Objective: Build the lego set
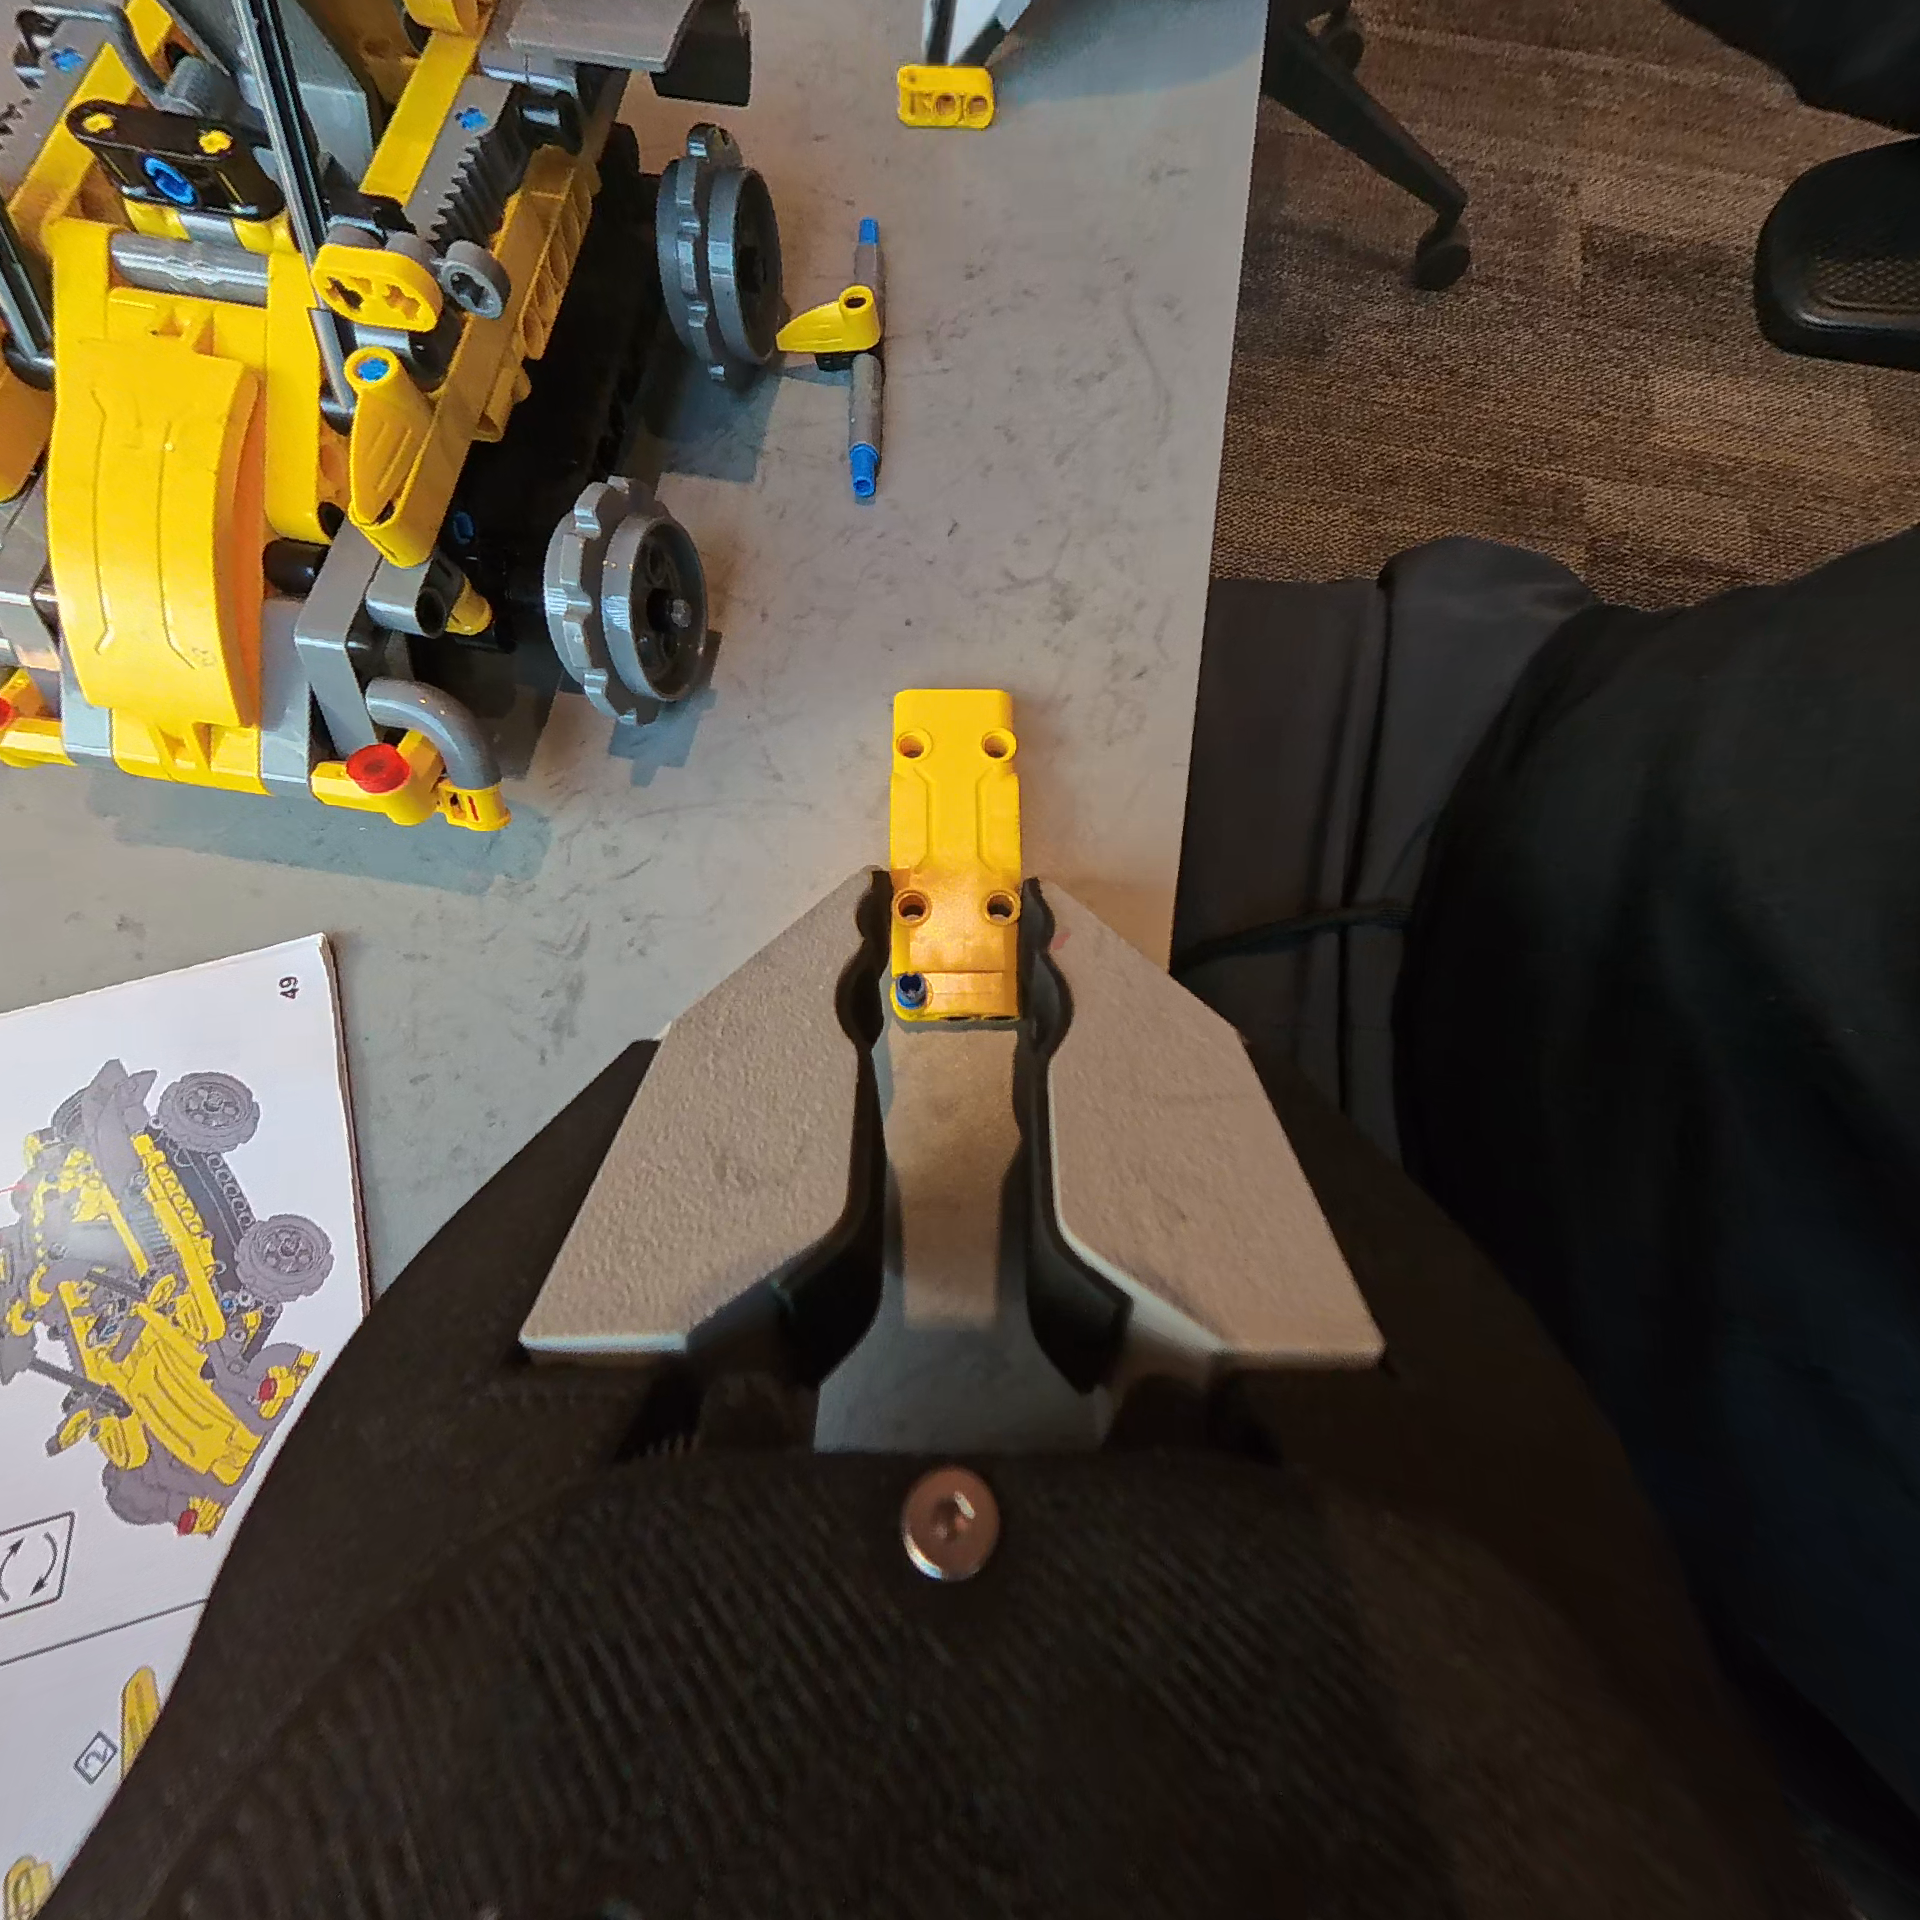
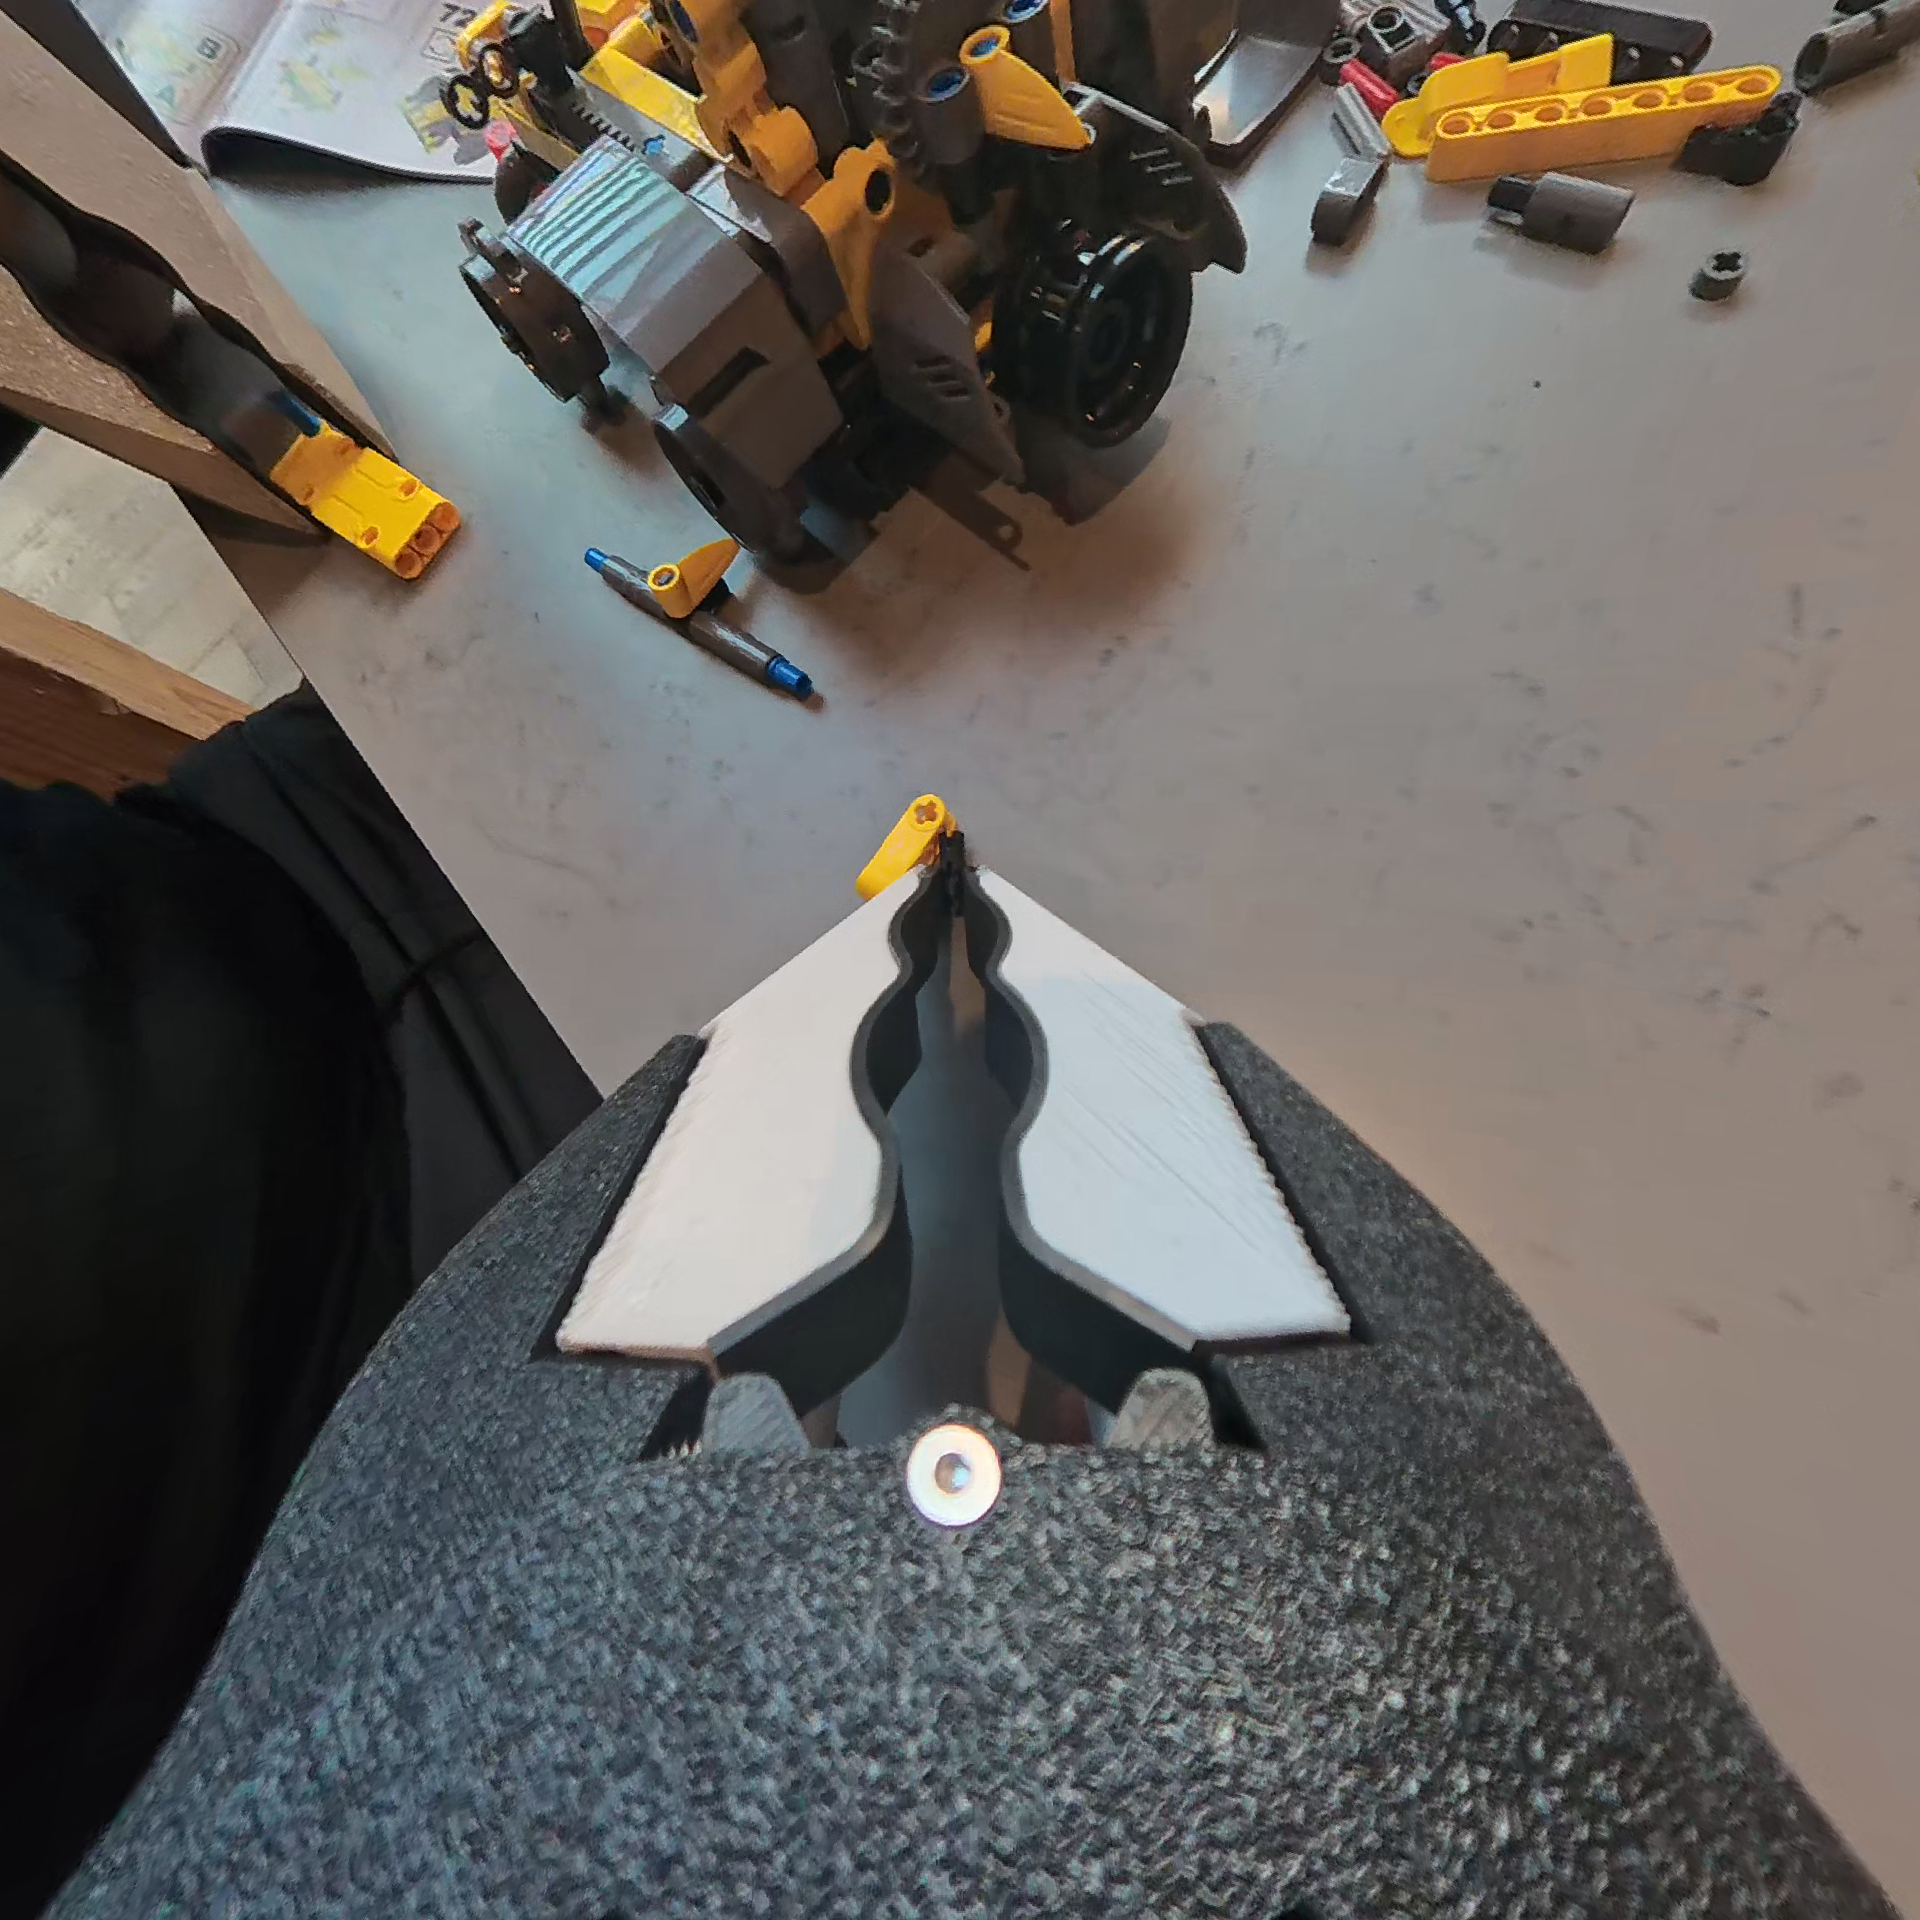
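Clamping a yellow panel piece (image 1: 956, 831), the left gripper (image 1: 954, 935) hovers over the table (image 1: 1091, 468) while the right gripper (image 2: 948, 883) pinches a small yellow connector (image 2: 906, 844).

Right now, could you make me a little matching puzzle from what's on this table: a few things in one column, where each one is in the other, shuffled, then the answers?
Things:
1. yellow panel piece
2. small yellow connector
3. grey rod with blue ends
4. instruction booklet

Places:
A. lying loose on the table, beside the yellow toy vehicle
B. pinched at the tips of the right gripper
C. flat near the table's edge, open to a picture of the vehicle
D. clamped in the left gripper

Pairs: 1-D, 2-B, 3-A, 4-C
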Tool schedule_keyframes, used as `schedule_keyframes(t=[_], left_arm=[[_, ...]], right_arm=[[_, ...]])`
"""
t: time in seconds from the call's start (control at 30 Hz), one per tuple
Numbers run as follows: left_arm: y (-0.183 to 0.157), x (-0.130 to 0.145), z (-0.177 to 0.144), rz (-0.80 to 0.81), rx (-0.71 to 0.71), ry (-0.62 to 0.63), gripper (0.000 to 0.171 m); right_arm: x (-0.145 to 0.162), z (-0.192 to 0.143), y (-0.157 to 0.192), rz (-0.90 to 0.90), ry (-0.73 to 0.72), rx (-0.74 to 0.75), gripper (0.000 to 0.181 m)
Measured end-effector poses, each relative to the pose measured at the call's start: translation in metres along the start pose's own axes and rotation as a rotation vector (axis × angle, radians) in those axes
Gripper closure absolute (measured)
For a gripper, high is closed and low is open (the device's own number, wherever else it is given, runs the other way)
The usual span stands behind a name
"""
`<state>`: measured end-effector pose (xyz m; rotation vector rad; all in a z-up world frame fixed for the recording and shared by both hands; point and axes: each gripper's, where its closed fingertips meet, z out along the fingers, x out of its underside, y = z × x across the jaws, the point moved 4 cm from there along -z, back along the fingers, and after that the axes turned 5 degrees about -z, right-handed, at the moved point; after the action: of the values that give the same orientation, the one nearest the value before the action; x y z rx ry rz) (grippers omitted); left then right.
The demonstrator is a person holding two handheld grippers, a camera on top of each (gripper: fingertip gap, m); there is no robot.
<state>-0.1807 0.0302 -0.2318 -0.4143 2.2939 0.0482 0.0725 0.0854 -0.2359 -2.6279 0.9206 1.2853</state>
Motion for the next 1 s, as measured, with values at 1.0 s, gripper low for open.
schedule_keyframes(t=[1.0], left_arm=[[0.003,-0.025,-0.029,0.076,-0.119,-0.040,0.134]], right_arm=[[-0.013,-0.010,0.053,-0.170,-0.027,-0.128,0.177]])
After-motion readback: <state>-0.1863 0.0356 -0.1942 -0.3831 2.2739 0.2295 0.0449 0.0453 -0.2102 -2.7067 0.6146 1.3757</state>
